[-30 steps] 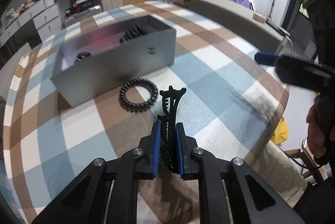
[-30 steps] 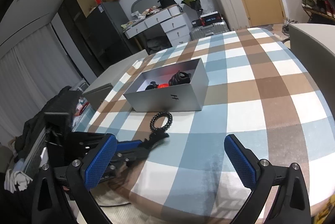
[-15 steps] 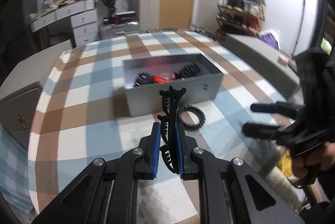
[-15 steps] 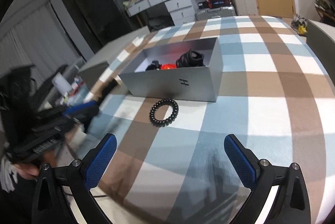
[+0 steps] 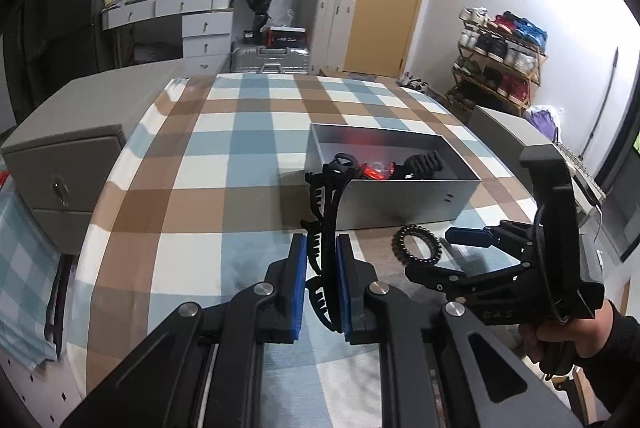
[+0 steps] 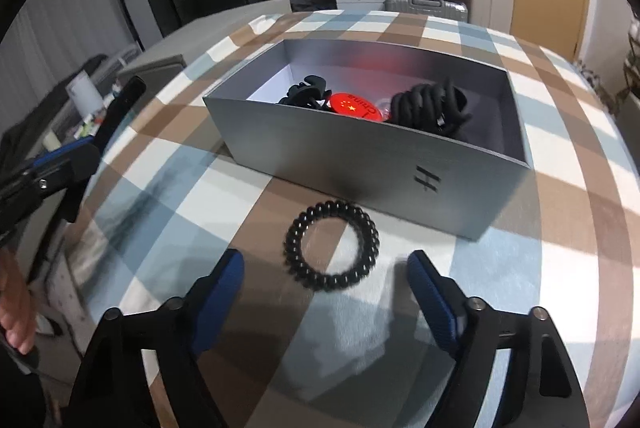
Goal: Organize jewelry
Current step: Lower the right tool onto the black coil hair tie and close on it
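My left gripper [image 5: 322,256] is shut on a black toothed hair clip [image 5: 326,212], held up in front of the grey box [image 5: 400,202]. A black spiral hair tie [image 6: 331,245] lies on the checked tablecloth just before the box [image 6: 360,156]. My right gripper [image 6: 326,266] hovers over the tie with its jaws closing; the tie sits just ahead of the blue pads [image 6: 430,292], untouched. Inside the box lie a black clip [image 6: 306,94], a red round badge [image 6: 354,105] and a black coiled band [image 6: 430,104]. The left wrist view shows the right gripper [image 5: 472,240] beside the tie [image 5: 418,243].
The round table [image 6: 560,268] has a blue, brown and white checked cloth. Grey cabinets [image 5: 64,156] stand at its left and right edges. A white dresser [image 5: 196,24], suitcases [image 5: 272,58], a shoe rack [image 5: 500,48] and a door lie beyond. A person's hand [image 5: 568,336] holds the right gripper.
The right gripper swung in and down to the hair tie, and its jaws have narrowed. The left gripper shifted left and turned with the clip, so the box now lies to its right.
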The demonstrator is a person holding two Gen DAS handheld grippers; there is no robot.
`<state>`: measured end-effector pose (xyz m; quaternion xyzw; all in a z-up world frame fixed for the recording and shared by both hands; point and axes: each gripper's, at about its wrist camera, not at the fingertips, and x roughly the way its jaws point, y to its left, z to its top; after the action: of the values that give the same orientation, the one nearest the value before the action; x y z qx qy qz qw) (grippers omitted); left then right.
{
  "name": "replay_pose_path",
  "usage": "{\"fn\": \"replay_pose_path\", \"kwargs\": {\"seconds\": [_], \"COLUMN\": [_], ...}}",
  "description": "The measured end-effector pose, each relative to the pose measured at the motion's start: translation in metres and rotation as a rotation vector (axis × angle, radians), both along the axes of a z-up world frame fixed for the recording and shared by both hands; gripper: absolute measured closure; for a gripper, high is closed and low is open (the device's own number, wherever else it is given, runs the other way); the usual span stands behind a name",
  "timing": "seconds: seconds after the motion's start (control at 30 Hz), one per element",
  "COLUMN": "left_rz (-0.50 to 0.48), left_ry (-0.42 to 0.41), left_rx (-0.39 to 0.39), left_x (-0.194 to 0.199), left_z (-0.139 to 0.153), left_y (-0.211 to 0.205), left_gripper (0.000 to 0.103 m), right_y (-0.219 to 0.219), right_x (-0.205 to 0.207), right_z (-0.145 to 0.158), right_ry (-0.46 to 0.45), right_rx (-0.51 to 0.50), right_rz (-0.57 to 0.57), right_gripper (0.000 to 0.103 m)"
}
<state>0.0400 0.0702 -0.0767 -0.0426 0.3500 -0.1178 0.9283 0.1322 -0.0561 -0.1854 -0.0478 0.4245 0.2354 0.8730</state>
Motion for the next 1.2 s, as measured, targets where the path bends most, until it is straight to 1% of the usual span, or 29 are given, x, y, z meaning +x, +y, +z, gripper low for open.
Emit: {"fn": "replay_pose_path", "kwargs": {"seconds": [0.07, 0.3, 0.33, 0.4, 0.47, 0.6, 0.73, 0.87, 1.07, 1.13, 1.2], "left_rz": [0.003, 0.004, 0.007, 0.004, 0.002, -0.008, -0.014, -0.009, -0.013, -0.021, -0.03], "left_ry": [-0.004, -0.004, -0.005, -0.006, -0.011, -0.011, -0.005, -0.002, -0.004, -0.002, 0.004], "left_rx": [-0.005, -0.014, -0.015, -0.019, -0.016, -0.017, -0.013, -0.006, 0.009, 0.016, 0.007], "left_x": [-0.002, -0.004, -0.004, -0.005, -0.005, -0.007, -0.008, -0.009, -0.006, -0.003, 0.0], "left_z": [0.001, 0.0, 0.0, 0.0, 0.001, 0.001, 0.0, 0.002, 0.006, 0.007, 0.008], "left_y": [0.003, 0.011, 0.011, 0.012, 0.011, 0.009, 0.006, 0.005, 0.0, -0.004, -0.006], "left_gripper": [0.094, 0.094, 0.094, 0.094, 0.094, 0.094, 0.094, 0.094, 0.094, 0.094, 0.094], "right_y": [0.004, 0.015, 0.016, 0.019, 0.02, 0.021, 0.019, 0.014, -0.005, -0.009, -0.016], "right_x": [0.003, 0.007, 0.005, 0.004, 0.001, -0.001, -0.004, -0.007, -0.017, -0.02, -0.023], "right_z": [-0.001, -0.002, -0.002, -0.002, -0.002, -0.002, -0.003, -0.001, 0.011, 0.015, 0.021], "right_ry": [-0.004, -0.039, -0.046, -0.063, -0.072, -0.082, -0.092, -0.085, -0.107, -0.119, -0.122], "right_rx": [-0.019, -0.087, -0.097, -0.123, -0.12, -0.11, -0.102, -0.07, 0.039, 0.056, 0.105], "right_rz": [-0.002, -0.008, -0.013, -0.011, -0.003, 0.019, 0.031, 0.04, 0.042, 0.039, 0.046], "right_gripper": [0.03, 0.039, 0.042, 0.046, 0.052, 0.057, 0.066, 0.068, 0.068, 0.068, 0.068]}}
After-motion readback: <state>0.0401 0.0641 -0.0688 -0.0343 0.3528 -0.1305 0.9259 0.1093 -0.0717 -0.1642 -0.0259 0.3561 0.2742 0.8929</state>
